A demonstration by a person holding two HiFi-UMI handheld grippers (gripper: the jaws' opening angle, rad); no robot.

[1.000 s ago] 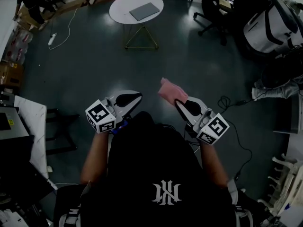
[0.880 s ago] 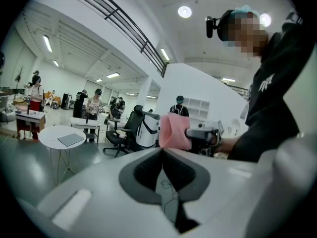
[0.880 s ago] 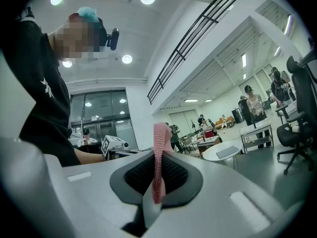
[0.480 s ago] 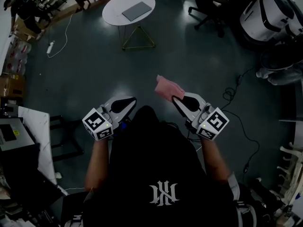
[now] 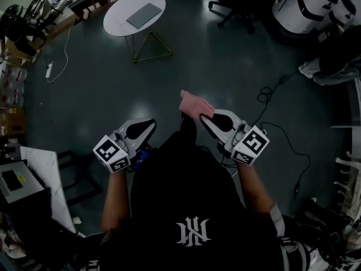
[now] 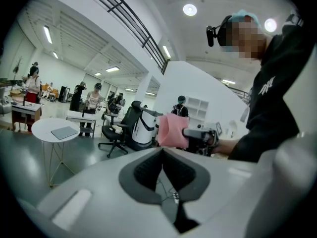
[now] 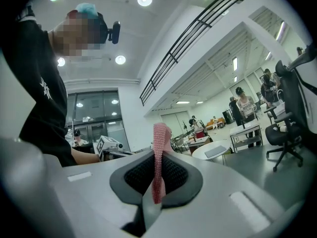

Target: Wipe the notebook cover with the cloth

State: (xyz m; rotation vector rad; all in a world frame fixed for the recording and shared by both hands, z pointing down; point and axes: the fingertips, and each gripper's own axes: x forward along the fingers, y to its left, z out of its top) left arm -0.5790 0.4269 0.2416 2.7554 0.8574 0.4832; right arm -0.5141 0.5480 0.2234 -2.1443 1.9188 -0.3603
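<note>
A grey notebook (image 5: 143, 15) lies flat on a small round white table (image 5: 119, 22) far ahead at the upper left of the head view; it also shows as the notebook (image 6: 64, 132) and notebook (image 7: 218, 151) in the gripper views. My right gripper (image 5: 204, 117) is shut on a pink cloth (image 5: 196, 105), which stands up between its pads as the cloth (image 7: 159, 157). My left gripper (image 5: 148, 123) is shut with nothing between its jaws. Both are held in front of the person's chest, well short of the table.
Black office chairs (image 5: 234, 1) stand at the upper right, with a large white machine (image 5: 313, 4) beyond them. A black cable (image 5: 269, 103) snakes over the dark floor at the right. A white desk (image 5: 42, 176) sits at the left edge. Several people stand far off.
The table with the notebook has slid toward the upper left of the head view as the person moves and turns. Both grippers keep their pose; the cloth stays clamped.
</note>
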